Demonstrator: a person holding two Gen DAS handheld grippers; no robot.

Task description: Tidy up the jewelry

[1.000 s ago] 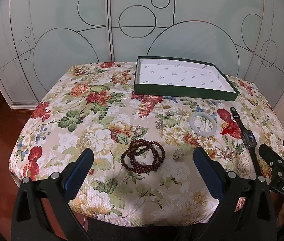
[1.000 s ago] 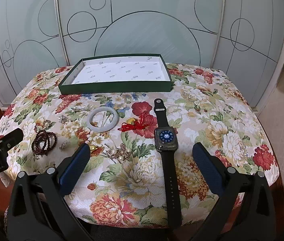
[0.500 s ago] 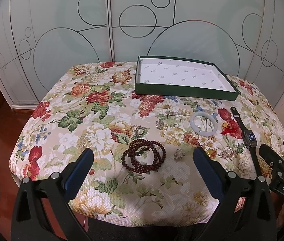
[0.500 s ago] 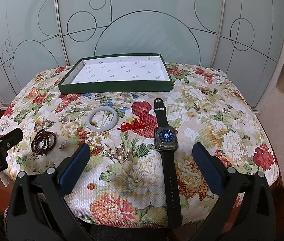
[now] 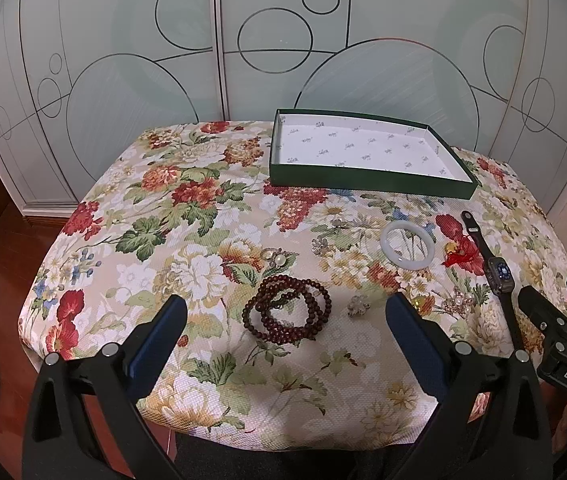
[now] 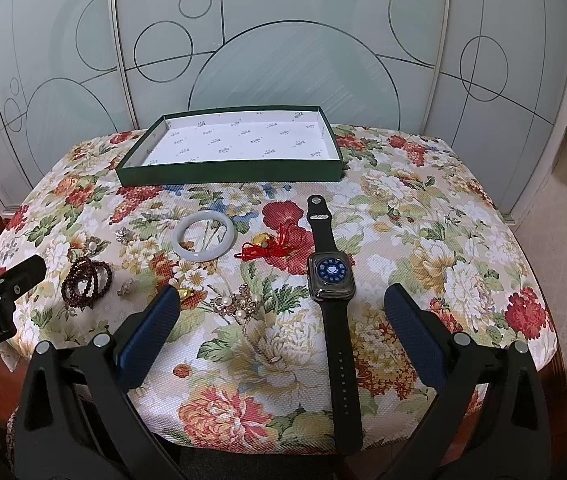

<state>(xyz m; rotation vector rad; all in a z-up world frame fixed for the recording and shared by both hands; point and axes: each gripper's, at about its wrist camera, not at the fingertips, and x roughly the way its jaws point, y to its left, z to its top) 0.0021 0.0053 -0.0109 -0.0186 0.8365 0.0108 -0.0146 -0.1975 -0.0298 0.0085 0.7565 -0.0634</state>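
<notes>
Wooden prayer beads (image 5: pixel 288 309) lie coiled on the floral tablecloth (image 5: pixel 187 216) at 12 o'clock between my left gripper (image 5: pixel 283 320)'s wide-spread, empty fingers, nearer this hand than the other. My right gripper (image 6: pixel 283 312) is equally wide and empty; the smartwatch (image 6: pixel 330 276) runs 12 to 6 between its fingers. I judge the beads go first to the green box (image 5: pixel 367 178), at 1 o'clock
</notes>
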